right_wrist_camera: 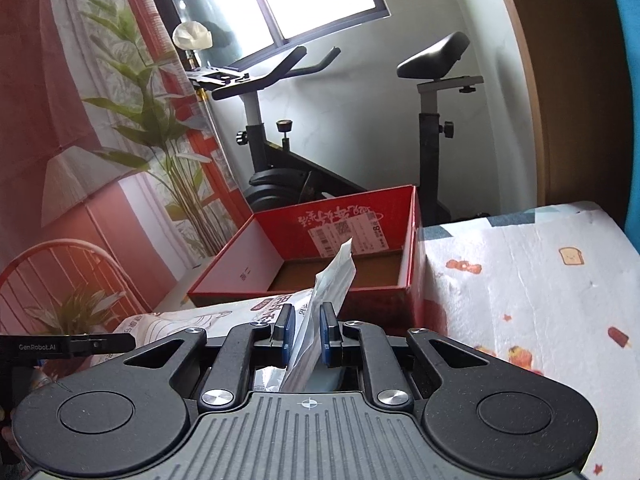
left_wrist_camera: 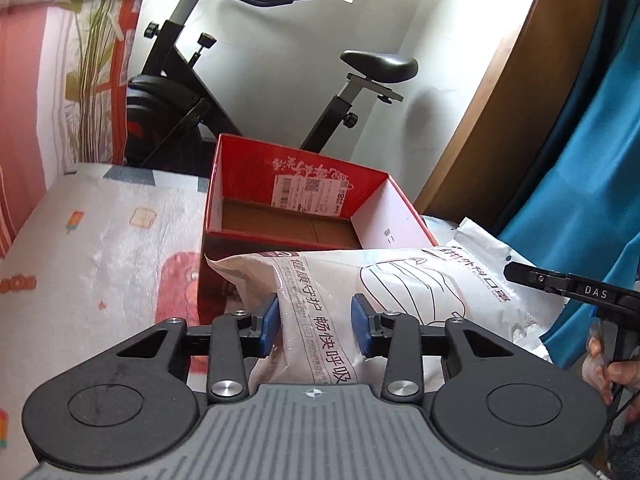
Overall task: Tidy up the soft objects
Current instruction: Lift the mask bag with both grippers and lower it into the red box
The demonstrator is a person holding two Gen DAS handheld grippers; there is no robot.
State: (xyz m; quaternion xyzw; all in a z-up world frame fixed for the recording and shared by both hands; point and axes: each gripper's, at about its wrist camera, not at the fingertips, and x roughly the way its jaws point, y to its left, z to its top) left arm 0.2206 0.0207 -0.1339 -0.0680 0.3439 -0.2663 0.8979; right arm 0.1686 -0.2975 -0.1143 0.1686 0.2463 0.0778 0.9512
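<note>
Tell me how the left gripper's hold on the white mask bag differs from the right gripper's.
The left gripper straddles the mask bag's puffy middle, jaws fairly wide; the right gripper pinches the bag's thin flat edge, jaws nearly shut. The left's blue pads bracket bulging film; the right's squeeze crumpled film. Both hold the same bag before the red box.
</note>
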